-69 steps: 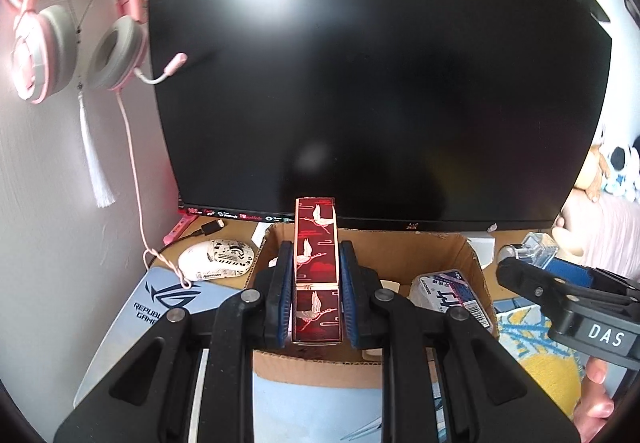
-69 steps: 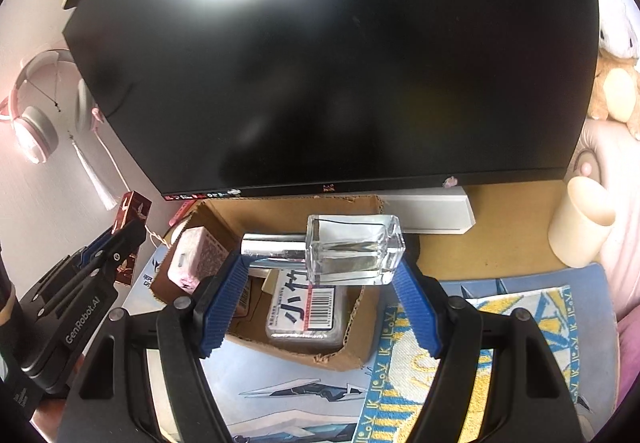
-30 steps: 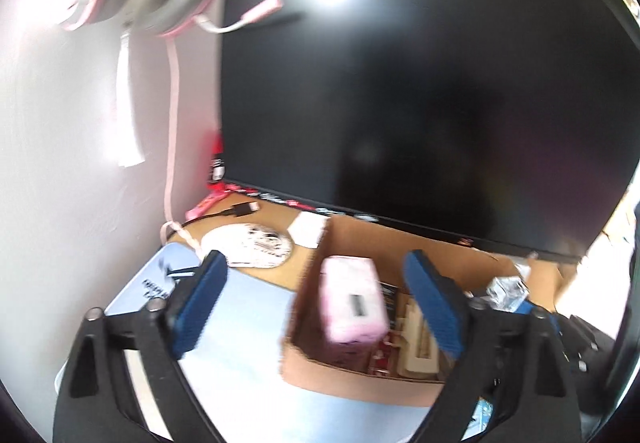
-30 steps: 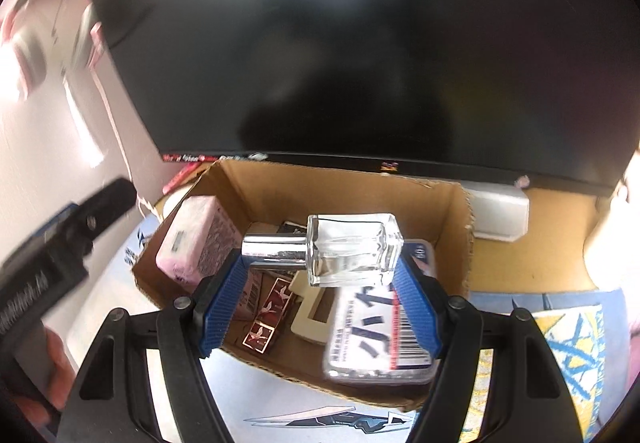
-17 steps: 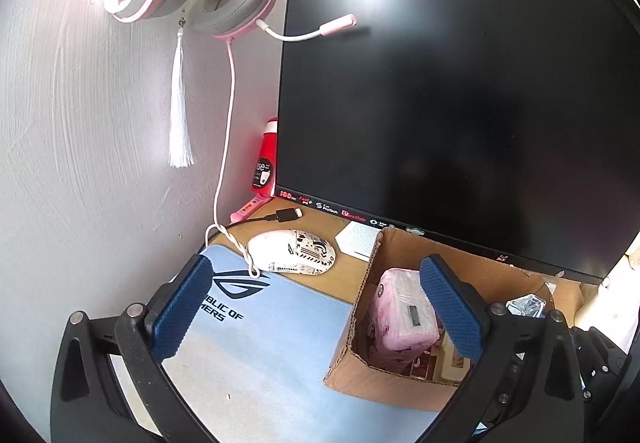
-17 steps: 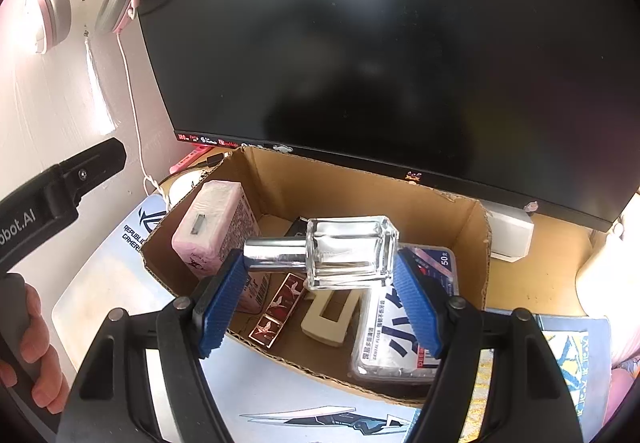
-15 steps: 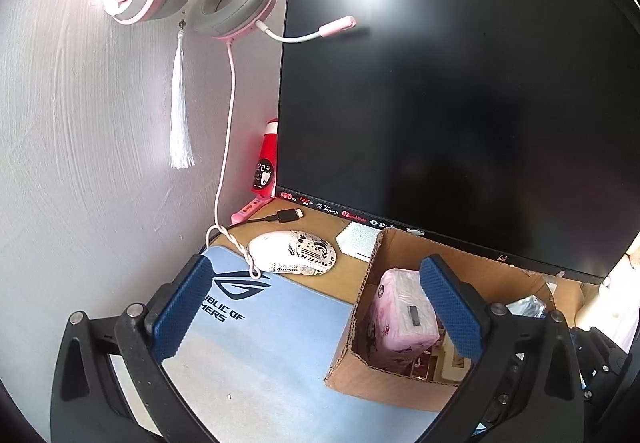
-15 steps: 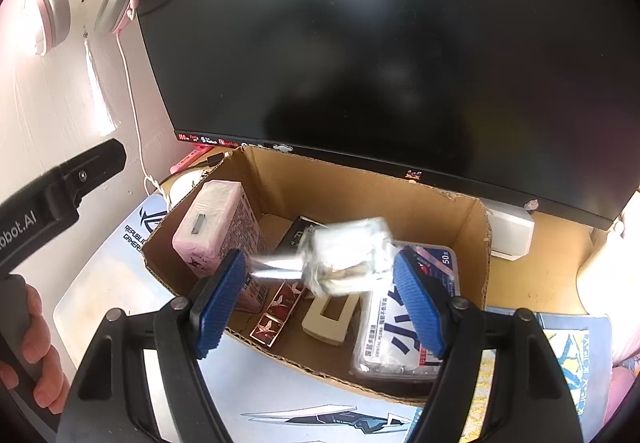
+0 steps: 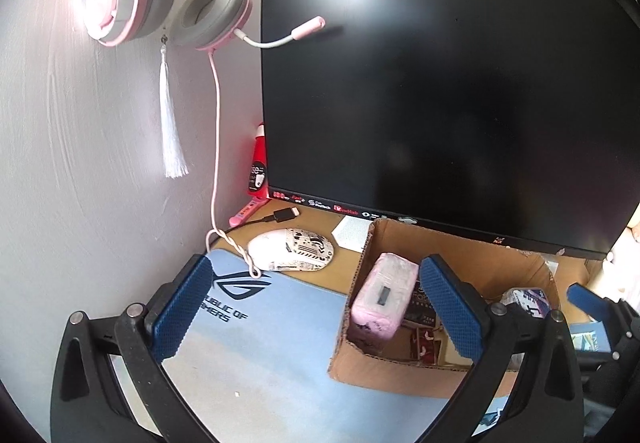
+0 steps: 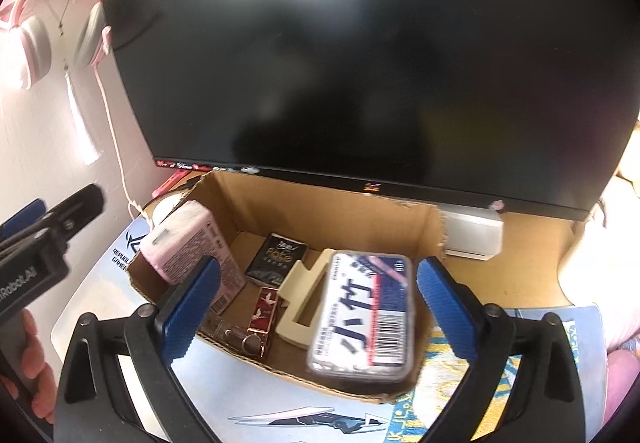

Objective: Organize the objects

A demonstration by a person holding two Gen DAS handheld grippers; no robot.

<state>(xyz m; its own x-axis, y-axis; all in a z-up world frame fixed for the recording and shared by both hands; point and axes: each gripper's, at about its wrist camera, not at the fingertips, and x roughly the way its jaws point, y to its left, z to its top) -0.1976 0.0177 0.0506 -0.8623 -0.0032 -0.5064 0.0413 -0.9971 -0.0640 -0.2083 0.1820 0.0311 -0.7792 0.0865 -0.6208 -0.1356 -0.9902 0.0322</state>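
Just let go of bottle (image 10: 234, 333); it's lying in box (image 10: 320, 203) by red case (image 10: 264, 309). My right gripper (image 10: 318, 303) and left gripper (image 9: 316, 307) both wide open, empty. Box filling up.

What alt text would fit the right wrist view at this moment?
The right gripper hangs open and empty over a cardboard box holding a pink tissue pack, a clear lidded case, a red crane-print box and a glass bottle, before a dark monitor.
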